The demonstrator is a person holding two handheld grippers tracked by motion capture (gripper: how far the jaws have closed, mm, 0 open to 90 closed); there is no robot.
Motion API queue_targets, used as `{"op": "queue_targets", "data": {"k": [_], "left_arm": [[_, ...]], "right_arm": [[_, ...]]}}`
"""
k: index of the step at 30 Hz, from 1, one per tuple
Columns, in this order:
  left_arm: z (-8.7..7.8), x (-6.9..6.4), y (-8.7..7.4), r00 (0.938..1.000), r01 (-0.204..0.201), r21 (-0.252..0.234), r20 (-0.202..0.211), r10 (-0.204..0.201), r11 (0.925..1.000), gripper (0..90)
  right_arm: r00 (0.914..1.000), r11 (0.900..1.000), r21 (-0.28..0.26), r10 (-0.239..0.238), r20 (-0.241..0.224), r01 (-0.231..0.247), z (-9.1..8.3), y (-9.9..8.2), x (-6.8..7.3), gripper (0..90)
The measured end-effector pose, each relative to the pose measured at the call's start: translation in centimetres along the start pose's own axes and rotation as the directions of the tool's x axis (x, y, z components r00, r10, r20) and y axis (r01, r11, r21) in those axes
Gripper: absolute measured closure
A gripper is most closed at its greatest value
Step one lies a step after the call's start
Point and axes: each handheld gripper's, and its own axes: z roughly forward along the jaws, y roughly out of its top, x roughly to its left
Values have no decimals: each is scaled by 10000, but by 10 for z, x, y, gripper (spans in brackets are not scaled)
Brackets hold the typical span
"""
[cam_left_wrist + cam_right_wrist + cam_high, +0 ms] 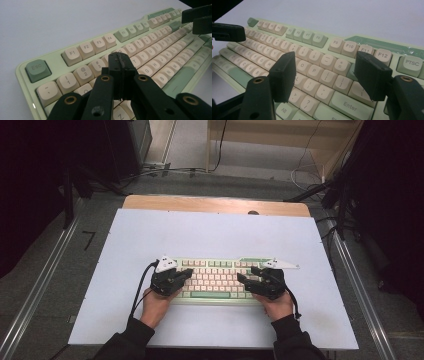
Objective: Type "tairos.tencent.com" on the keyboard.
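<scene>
1. A keyboard point(215, 279) with pale green sides and cream keys is lying flat on a big white sheet point(210, 235), close to the person's edge of it.
2. The white sheet is covering a wooden table point(215, 202), and a strip of wood is showing at the far edge.
3. The person's left hand point(156, 304) is holding the left gripper point(186, 276) over the left end of the keyboard.
4. In the left gripper view, the two black jaws are pressing flat against each other, with nothing between them.
5. The closed tips point(120, 62) are sitting just above the keys near the number row, close to the 3 key point(97, 65). I cannot tell if they are touching a key.
6. The green Esc key point(38, 70) is sitting at the corner of the keyboard, to the left of the tips in that view.
7. The person's right hand point(279, 306) is holding the right gripper point(244, 276) over the right end of the keyboard.
8. In the right gripper view, its jaws are standing wide apart and are holding nothing.
9. Between the open jaws, the P key point(314, 70) and the keys beside it are showing.
10. The Enter key point(350, 105) is lying low down between the two jaws, nearer the right one.
11. The two grippers are pointing toward each other over the keys, with a gap between them.
</scene>
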Motion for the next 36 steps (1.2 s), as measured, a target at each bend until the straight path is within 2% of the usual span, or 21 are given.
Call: {"op": "queue_targets", "data": {"k": [9,14,20,23,25,27,29,31,36], "left_arm": [[9,3,-1,9999,141,203,83,-142,9997,900],[9,3,-1,9991,273,241,304,-280,9993,900],[5,-4,2,9983,46,-148,586,-37,9999,900],[9,-6,4,9986,-289,-82,441,293,9995,900],[9,-7,3,9988,-444,-113,181,446,9990,900],[7,-6,2,9983,-584,-82,-94,583,9983,900],[5,-6,1,9991,-407,-189,-156,404,9990,900],[5,-6,1,9992,-345,-164,-199,342,9993,900],[13,-7,0,9992,-306,276,-246,312,9992,900]], "right_arm": [[10000,10000,42,-19,-16,19,1,0,-1,323],[9999,9999,19,-141,-25,141,0,0,-1,323],[9994,9998,-160,-128,-326,123,-3,1,-1,323],[9988,9999,-118,-43,-488,37,-1,1,0,324],[9989,9997,-99,-228,-416,224,1,1,0,324],[9987,9997,-143,-191,-478,184,2,3,0,327],[9994,9995,-245,-202,-273,196,0,6,1,326],[9995,9991,-412,-106,-295,94,-3,7,1,324],[9998,9991,-424,-42,-197,34,-2,7,-4,324]]}}
